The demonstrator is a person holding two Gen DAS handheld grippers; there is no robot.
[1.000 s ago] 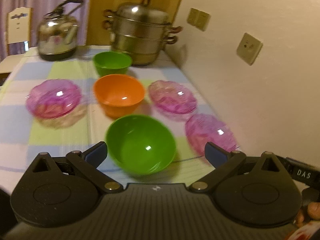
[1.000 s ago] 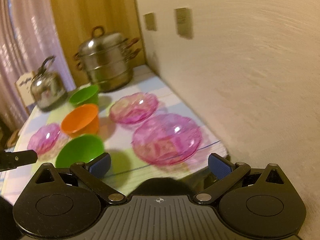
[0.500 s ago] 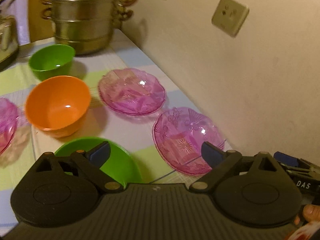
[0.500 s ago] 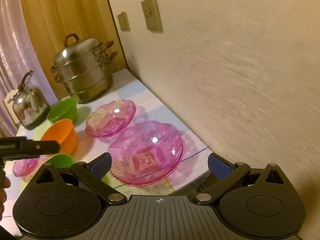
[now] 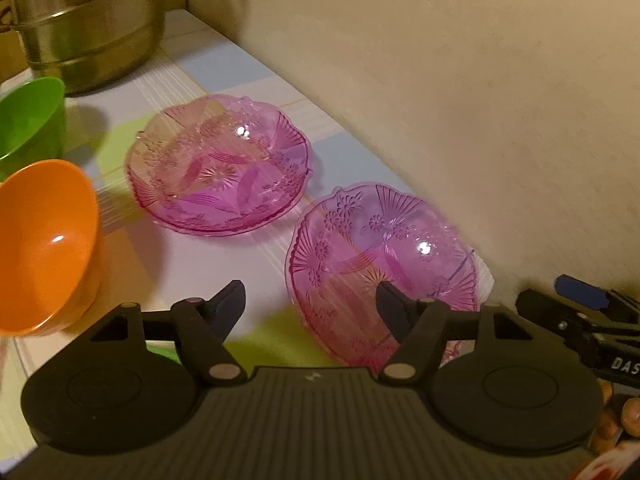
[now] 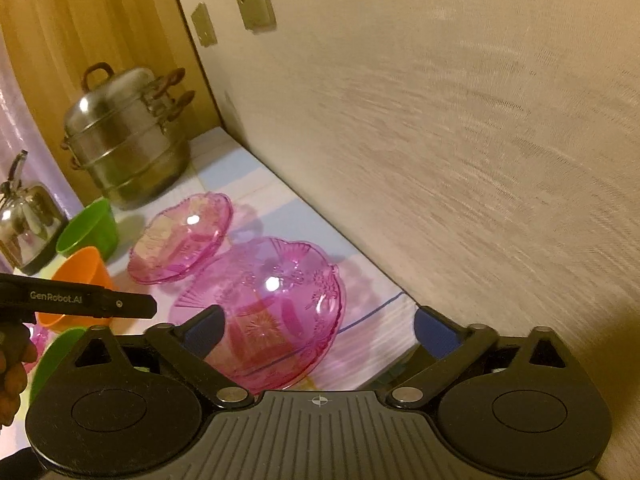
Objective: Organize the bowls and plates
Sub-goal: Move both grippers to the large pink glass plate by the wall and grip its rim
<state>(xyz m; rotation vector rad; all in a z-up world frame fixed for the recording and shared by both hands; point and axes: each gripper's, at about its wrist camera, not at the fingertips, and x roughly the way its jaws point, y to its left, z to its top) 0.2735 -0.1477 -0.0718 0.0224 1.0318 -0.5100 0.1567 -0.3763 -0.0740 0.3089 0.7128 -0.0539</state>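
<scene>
Left wrist view looks down on the near pink glass plate [image 5: 384, 264], the landmark here, lying on the checked tabletop [image 5: 240, 76] close beside the wall [image 5: 460, 100]. The left gripper [image 5: 310, 300] hangs over that plate's inner rim, its fingers spread but just now closing, nothing pinched yet; likely it means to take the rim. Beyond the plate, just apart, lies a second pink glass plate [image 5: 218, 168]; left of it stand an orange bowl [image 5: 44, 240] and a green bowl [image 5: 28, 120]. The right gripper [image 6: 320, 330] straddles the plate's outer side, fingers wide, just starting to close, holding nothing.
</scene>
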